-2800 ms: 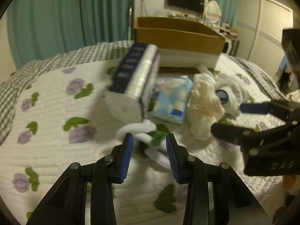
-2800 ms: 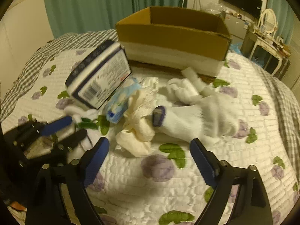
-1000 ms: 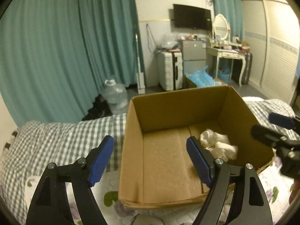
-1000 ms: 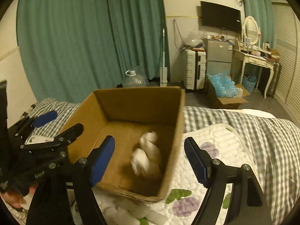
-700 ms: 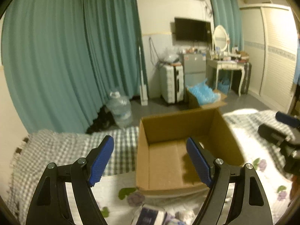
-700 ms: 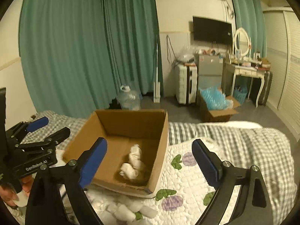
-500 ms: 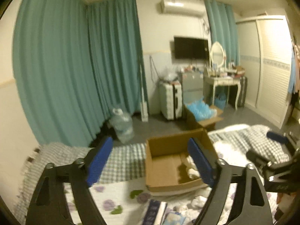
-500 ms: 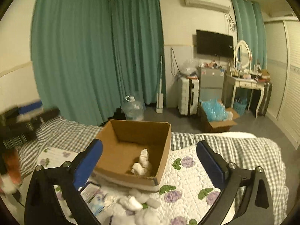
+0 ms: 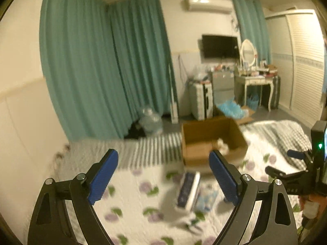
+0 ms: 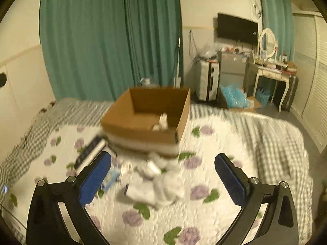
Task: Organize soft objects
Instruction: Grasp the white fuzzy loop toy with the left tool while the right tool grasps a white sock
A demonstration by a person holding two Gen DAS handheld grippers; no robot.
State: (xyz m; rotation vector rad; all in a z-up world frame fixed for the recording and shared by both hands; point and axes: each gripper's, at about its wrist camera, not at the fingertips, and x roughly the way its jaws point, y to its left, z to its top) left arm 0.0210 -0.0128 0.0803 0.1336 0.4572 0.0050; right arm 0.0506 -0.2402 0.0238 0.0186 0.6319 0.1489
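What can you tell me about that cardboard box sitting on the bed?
The cardboard box is plain brown, rectangular and open at the top, with no flaps showing. It stands upright on the flowered quilt, near the checked blanket. Inside, against one wall, lies a small heap of white soft things; the rest of its floor looks bare. A pale band runs under its near side. More white soft items lie on the quilt in front. Nothing grips it.

Dim warm indoor light, motion blur, dark curved fisheye edges.
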